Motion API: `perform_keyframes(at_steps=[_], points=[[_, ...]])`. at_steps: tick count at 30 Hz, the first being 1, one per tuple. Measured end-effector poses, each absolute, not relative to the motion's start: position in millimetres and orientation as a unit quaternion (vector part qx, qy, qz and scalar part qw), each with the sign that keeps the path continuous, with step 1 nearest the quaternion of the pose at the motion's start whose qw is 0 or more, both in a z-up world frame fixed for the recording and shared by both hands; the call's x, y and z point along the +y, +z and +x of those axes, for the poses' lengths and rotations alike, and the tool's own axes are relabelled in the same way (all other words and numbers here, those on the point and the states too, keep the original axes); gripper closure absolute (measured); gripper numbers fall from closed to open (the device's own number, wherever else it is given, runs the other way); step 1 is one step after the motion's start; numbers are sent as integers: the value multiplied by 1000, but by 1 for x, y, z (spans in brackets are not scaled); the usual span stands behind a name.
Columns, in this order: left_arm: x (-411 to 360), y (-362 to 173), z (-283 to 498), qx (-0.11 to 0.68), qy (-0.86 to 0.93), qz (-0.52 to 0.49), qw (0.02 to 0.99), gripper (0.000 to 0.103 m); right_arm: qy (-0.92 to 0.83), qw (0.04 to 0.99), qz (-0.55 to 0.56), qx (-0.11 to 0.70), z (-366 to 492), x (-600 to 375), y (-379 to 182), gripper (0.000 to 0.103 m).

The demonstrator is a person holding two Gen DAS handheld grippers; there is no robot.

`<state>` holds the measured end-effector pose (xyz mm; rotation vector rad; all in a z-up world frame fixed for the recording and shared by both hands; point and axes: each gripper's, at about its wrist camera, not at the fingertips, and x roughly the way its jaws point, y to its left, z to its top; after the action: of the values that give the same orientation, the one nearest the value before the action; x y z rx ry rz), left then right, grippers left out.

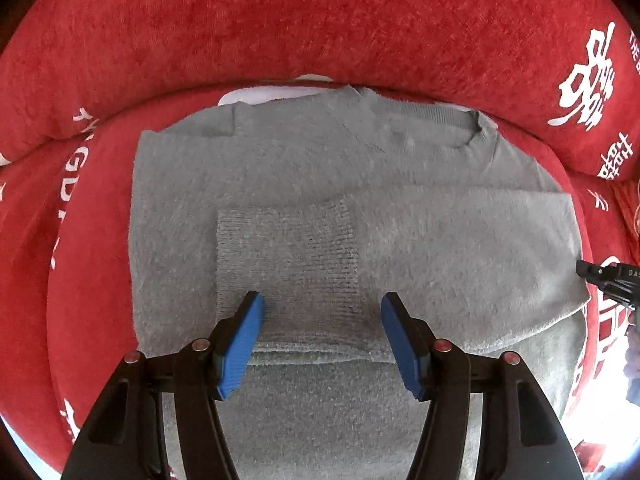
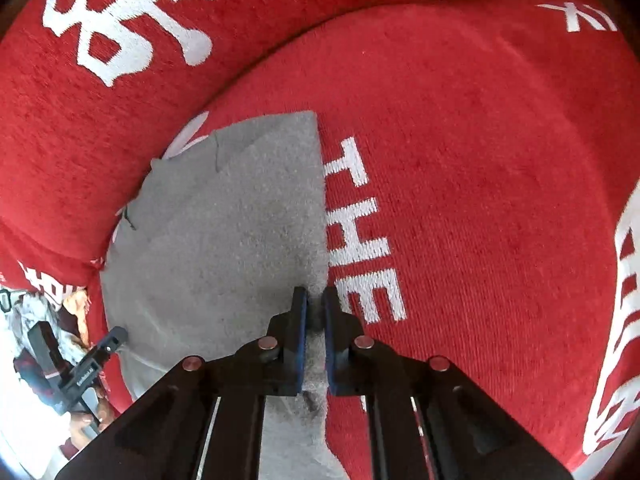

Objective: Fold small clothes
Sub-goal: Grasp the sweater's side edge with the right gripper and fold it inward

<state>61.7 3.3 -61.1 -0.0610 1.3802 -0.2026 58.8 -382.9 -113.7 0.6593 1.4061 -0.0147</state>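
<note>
A grey fuzzy sweater [image 1: 304,176] lies flat on a red cushion, neckline at the far side, one sleeve folded across the body with its ribbed cuff [image 1: 286,256] in the middle. My left gripper [image 1: 322,308] is open and empty, its blue pads on either side of the cuff's near edge, just above the sweater. In the right wrist view my right gripper [image 2: 315,300] is shut on the right edge of the sweater [image 2: 224,240]. The tip of the right gripper also shows in the left wrist view [image 1: 600,276] at the sweater's right edge.
The red cushion [image 2: 480,160] carries white letters and characters, and a raised red backrest [image 1: 280,20] curves behind the sweater. The left gripper's body and a hand show at the lower left of the right wrist view [image 2: 80,372].
</note>
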Motion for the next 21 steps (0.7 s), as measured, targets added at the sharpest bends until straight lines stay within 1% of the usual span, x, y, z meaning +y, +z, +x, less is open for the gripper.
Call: perform_keyframes(at_steps=[2, 5, 7, 11, 12, 13, 14, 16, 21], points=[[5, -59, 61, 638, -90, -30, 765, 41, -25, 713, 295, 636, 50, -382, -105, 87], [10, -51, 57, 636, -86, -35, 766, 41, -14, 706, 328, 628, 35, -380, -93, 87], [13, -49, 55, 636, -86, -37, 766, 41, -2, 696, 368, 616, 19, -377, -87, 84], [12, -54, 56, 640, -82, -28, 763, 41, -6, 665, 442, 603, 5, -379, -103, 84], [12, -54, 56, 639, -81, -25, 764, 41, -15, 662, 454, 596, 4, -382, -108, 87], [11, -54, 55, 639, -80, -21, 765, 41, -22, 662, 463, 589, 4, -385, -111, 93], [9, -55, 55, 638, -80, -19, 765, 41, -37, 667, 459, 586, 5, -387, -113, 97], [5, -58, 57, 638, -78, -11, 766, 41, -46, 673, 445, 589, 5, -389, -117, 98], [4, -54, 55, 643, -71, -14, 762, 41, -36, 684, 390, 616, 3, -379, -104, 98]])
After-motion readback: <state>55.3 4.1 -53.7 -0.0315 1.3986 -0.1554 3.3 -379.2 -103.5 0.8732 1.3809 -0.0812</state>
